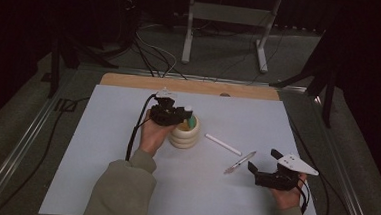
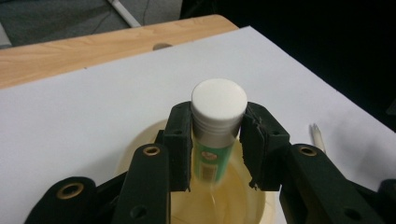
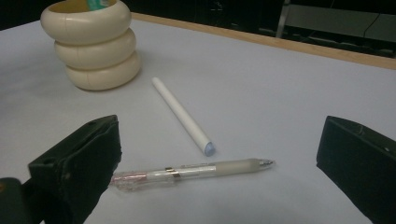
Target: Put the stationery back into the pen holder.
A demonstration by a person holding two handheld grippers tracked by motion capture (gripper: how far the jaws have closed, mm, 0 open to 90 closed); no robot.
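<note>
Left hand-held gripper (image 2: pixel 217 154) clamps the white-capped tube (image 2: pixel 218 116) over the cream holder (image 1: pixel 185 133) — right hand-held gripper (image 3: pixel 219 172) gapes wide.

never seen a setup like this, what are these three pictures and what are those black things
A person sits at a table and holds a hand-operated claw in each hand. One picture looks down from above; the other two come from small cameras riding on each claw. The left claw is shut on a green tube with a white cap, holding it over a cream ribbed cup. The right claw is open and holds nothing. On the white sheet in front of it lie a white stick and a clear pen.
</note>
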